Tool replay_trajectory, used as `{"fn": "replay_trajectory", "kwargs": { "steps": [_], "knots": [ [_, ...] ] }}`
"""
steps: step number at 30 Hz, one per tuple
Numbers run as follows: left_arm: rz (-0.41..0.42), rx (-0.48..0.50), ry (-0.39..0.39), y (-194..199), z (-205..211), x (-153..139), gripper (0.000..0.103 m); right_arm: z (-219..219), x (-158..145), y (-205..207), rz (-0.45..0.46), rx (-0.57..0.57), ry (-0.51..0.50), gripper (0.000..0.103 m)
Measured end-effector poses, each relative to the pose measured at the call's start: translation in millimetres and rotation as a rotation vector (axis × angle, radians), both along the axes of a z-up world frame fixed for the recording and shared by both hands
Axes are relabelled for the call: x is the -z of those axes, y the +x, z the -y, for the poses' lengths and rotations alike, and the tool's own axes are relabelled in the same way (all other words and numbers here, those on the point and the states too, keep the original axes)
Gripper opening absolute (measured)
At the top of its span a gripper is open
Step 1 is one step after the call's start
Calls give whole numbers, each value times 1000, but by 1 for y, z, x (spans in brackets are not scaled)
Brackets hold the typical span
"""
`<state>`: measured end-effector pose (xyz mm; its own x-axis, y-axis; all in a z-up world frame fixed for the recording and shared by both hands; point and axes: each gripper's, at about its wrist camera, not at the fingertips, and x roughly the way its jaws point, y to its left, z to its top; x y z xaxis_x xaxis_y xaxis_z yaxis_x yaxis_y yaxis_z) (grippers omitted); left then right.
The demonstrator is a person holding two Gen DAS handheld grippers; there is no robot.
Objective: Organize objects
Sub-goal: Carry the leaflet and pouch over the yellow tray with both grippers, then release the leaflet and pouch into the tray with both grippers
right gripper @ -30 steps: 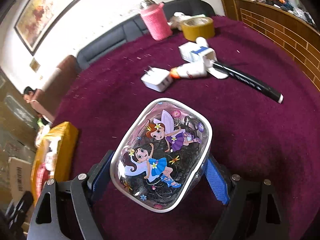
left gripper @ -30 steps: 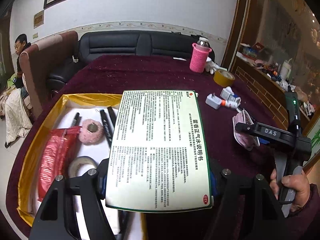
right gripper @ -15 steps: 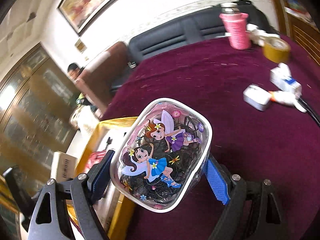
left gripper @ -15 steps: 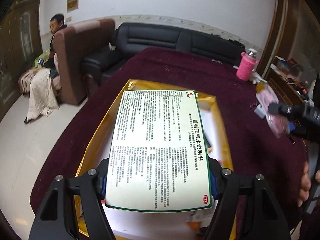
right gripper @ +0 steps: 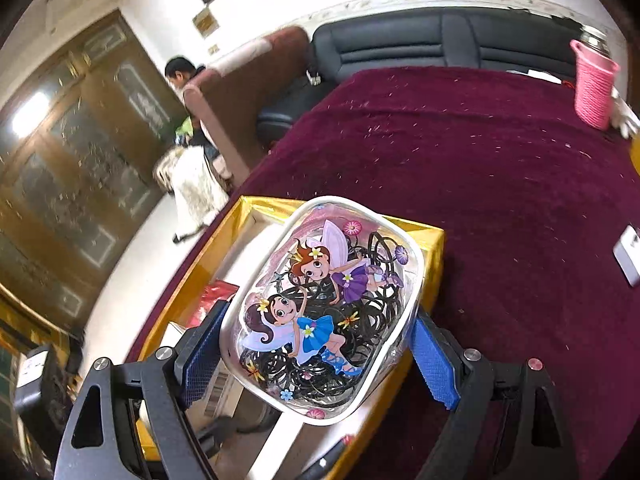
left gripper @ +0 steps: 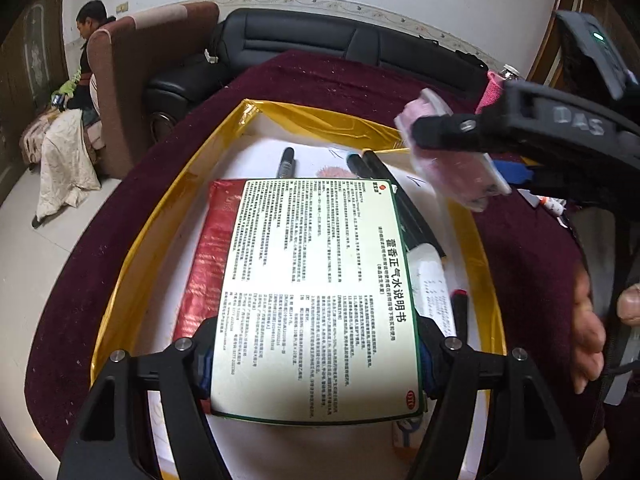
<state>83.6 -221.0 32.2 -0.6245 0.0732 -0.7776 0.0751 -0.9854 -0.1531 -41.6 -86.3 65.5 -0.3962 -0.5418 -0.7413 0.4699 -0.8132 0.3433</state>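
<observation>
The left gripper (left gripper: 316,356) pinches a light, stiff carton (left gripper: 316,296) by its long edges, the right gripper (right gripper: 316,354) a soft, slippery pouch (right gripper: 324,308) across its sides.

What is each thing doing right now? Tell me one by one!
Left claw: shut on the medicine box.
Medicine box: held above the gold tray, printed side up.
Right claw: shut on the fairy pouch.
Fairy pouch: held over the tray's edge, full of black hair ties.
Gold tray: open, with markers and a red packet lying inside.
Pink bottle: standing upright on the table.
</observation>
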Motion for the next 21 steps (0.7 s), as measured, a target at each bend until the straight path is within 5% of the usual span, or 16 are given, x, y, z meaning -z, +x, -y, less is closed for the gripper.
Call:
{"fn": "replay_trajectory", "kwargs": {
  "steps": [21],
  "knots": [
    [-3, 51, -31, 7, -11, 0, 75, 43, 30, -7, -121, -83, 370, 90]
  ]
}}
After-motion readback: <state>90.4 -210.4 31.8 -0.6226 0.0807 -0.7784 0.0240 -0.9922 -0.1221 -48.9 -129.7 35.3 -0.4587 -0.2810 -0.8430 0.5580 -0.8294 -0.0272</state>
